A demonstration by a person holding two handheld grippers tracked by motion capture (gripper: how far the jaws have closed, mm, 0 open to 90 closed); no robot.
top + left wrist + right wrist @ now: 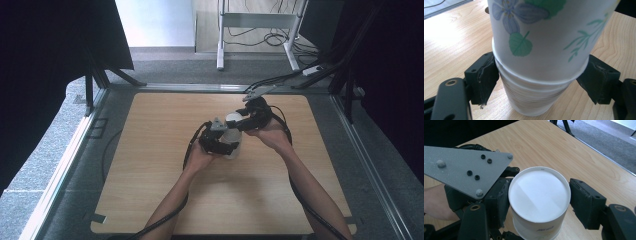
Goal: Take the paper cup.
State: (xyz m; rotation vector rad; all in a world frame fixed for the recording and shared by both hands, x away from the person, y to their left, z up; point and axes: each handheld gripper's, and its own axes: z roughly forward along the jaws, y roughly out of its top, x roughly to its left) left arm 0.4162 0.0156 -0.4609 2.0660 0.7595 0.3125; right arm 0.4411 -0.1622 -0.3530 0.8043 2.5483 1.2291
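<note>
1. Cups (232, 137) sit near the middle of the desk (150, 165), a bit toward the far edge. They're an upside-down stack, long axis straight up. In the high view the left gripper (223, 145) comes in low from the near-left and the right gripper (243, 123) from the far-right, higher up. Both are right on the stack, with bare wood all round.
2. Left gripper view: the flowered top cup (544, 37) is sleeved over a ribbed lower cup (531, 100). The jaws sit either side just under the top cup's rim, pressing the lower cup, so I'd call it clamped there.
3. Right gripper view: looking down on the top cup's white base (539, 193). One jaw touches; the other shows a sliver of gap, so not quite clamped. Pulling straight up looks like the move, and nothing's overhead.
</note>
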